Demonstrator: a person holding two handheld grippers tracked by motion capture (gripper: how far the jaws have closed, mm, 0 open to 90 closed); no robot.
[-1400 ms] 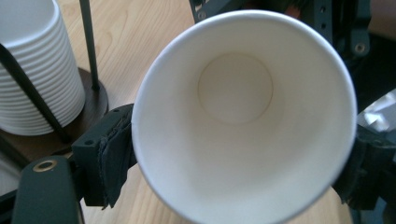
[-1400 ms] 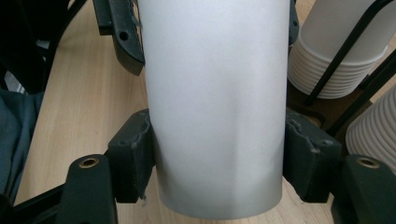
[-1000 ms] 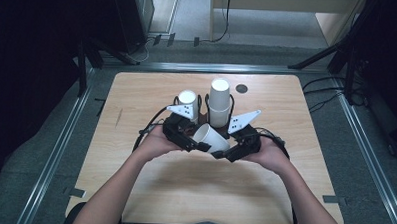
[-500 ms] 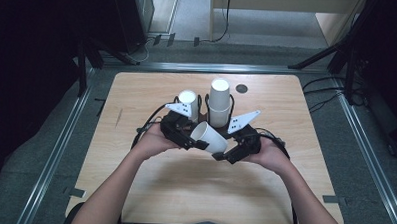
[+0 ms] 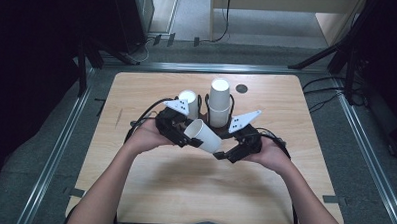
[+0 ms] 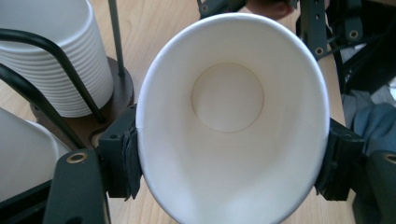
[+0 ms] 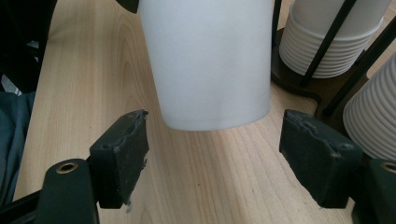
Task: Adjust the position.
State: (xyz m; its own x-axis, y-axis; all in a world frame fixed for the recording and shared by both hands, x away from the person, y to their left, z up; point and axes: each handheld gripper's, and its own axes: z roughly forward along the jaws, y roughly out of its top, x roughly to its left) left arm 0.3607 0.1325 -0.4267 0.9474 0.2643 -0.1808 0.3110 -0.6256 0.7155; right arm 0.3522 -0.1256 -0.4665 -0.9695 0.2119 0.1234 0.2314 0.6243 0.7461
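A white paper cup (image 5: 204,135) lies on its side above the wooden table (image 5: 137,90), between my two hands. My left gripper (image 5: 184,138) is shut on its rim; in the left gripper view I look into the cup (image 6: 231,121), squeezed oval between the pads (image 6: 122,158). My right gripper (image 5: 221,154) stands open at the cup's closed bottom. In the right gripper view the cup's base (image 7: 212,60) hangs just beyond the wide-apart pads (image 7: 123,149), untouched.
A dark wire cup holder (image 5: 206,110) stands just behind the grippers with two stacks of white cups (image 5: 219,100), (image 5: 188,102). Those stacks (image 6: 60,56), (image 7: 327,42) sit close beside the held cup. A small dark disc (image 5: 242,88) lies at the back.
Both hands and the held cup have barely shifted. The right gripper stays open at the cup's base.
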